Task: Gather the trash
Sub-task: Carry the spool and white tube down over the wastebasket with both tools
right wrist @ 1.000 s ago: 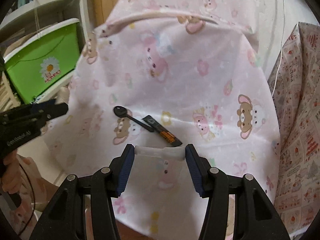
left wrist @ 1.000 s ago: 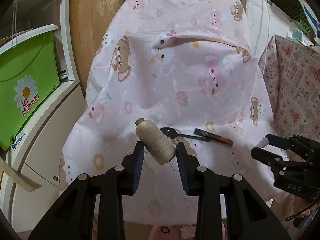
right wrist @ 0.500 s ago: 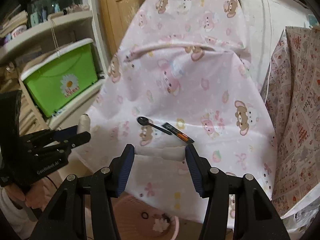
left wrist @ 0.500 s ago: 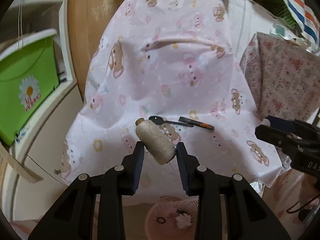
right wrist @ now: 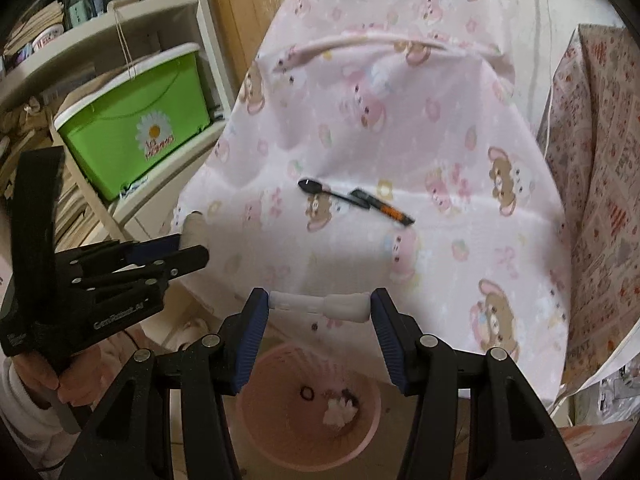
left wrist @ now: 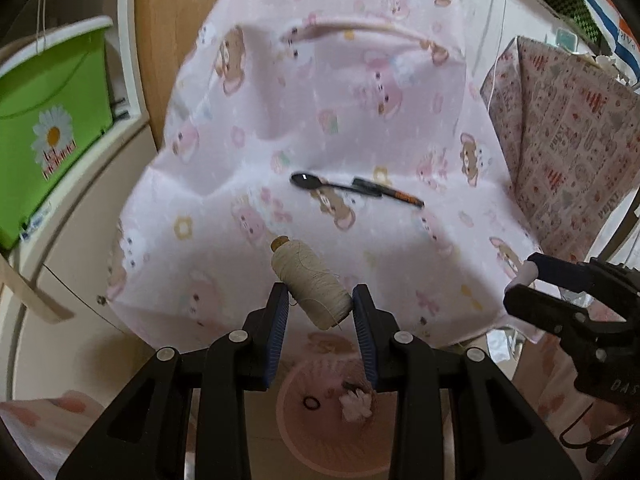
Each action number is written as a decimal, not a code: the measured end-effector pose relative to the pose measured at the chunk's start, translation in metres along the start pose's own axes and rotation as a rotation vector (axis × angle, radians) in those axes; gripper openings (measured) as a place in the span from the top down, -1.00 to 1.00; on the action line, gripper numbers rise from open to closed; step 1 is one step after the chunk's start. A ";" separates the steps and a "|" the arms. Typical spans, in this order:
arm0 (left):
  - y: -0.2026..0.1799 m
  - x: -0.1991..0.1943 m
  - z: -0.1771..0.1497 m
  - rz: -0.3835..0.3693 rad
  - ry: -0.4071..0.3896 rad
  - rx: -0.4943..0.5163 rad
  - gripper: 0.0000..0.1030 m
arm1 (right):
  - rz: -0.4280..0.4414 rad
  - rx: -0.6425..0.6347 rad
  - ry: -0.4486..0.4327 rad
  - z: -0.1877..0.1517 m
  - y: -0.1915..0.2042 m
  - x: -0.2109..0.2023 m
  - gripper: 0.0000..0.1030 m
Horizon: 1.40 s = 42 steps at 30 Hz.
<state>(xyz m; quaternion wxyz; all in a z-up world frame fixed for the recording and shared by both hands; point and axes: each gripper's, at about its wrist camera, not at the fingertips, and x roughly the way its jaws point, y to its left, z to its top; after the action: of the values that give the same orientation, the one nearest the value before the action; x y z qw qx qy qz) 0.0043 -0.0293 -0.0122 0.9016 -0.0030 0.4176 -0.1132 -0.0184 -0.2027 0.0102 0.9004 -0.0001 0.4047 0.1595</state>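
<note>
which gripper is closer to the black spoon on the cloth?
Hard to call; both hang short of the spoon, off the cloth's near edge over the pink basket. Left gripper holds a thread spool, right gripper a white tube.

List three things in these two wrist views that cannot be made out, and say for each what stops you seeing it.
- Pink basket: right wrist view, near rim and much of the inside covered by the right gripper.
- Label on the orange-and-black item beside the black spoon: left wrist view, blurred and too small.
- White tube in the right gripper: left wrist view, only one end shows.
</note>
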 end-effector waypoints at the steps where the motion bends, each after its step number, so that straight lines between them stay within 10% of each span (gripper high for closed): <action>1: 0.000 0.002 -0.002 -0.003 0.007 0.002 0.38 | 0.001 -0.005 0.006 -0.002 0.001 0.001 -0.07; 17: -0.012 0.045 -0.038 -0.132 0.316 0.020 0.38 | 0.055 -0.040 0.194 -0.038 0.006 0.044 -0.07; 42: 0.008 0.143 -0.097 0.055 0.611 -0.014 0.38 | -0.092 -0.110 0.520 -0.112 0.013 0.161 -0.07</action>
<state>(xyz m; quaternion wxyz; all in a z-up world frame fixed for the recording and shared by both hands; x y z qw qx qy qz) 0.0222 -0.0426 -0.1833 0.7371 0.0363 0.6699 -0.0813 -0.0036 -0.1586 -0.1801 0.7711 -0.1085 0.6128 0.1348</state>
